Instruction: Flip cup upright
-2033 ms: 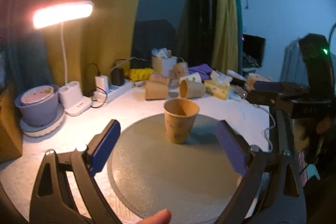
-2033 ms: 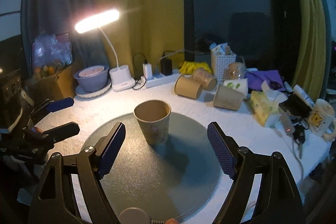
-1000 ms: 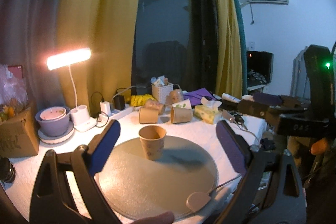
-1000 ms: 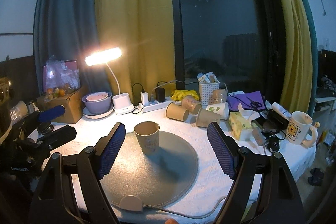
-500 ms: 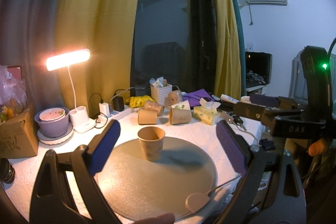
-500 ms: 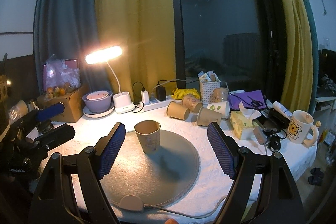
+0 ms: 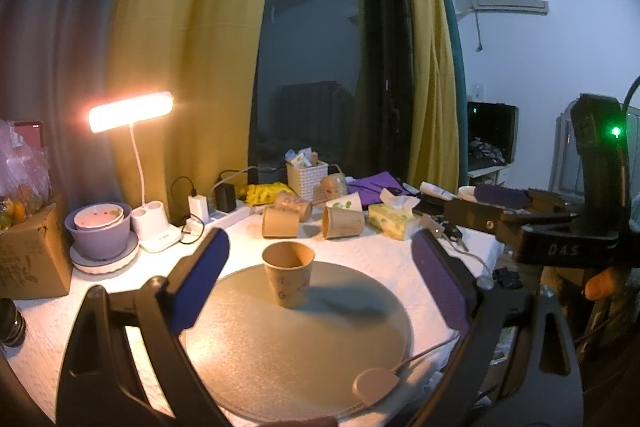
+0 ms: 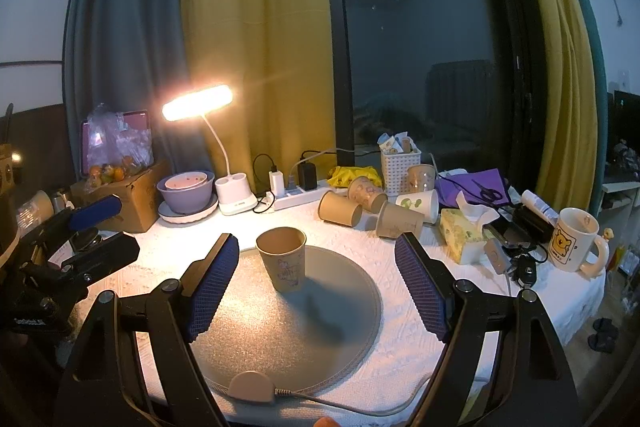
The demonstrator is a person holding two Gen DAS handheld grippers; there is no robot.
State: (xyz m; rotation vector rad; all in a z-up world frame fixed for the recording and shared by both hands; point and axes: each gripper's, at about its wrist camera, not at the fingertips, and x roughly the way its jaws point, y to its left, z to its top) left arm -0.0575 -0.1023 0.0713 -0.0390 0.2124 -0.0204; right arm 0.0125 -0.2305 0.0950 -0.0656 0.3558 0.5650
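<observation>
One cup (image 7: 289, 278) stands upright, mouth up, on the mat (image 7: 296, 347); both tools gape empty.

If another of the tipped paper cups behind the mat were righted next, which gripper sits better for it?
Probably the right gripper: it is open, and the tipped paper cups lie just beyond its fingers. The left gripper, also open, faces them too, though at a wider angle. The upright paper cup on the round mat needs nothing more.

Bare mat (image 8: 280, 331) lies all round the upright cup (image 8: 282, 259), so my spread fingers (image 8: 210, 285) can pass either side. Behind it, toppled cups (image 8: 340, 207) and the lamp (image 8: 236, 195) crowd the table's back.
</observation>
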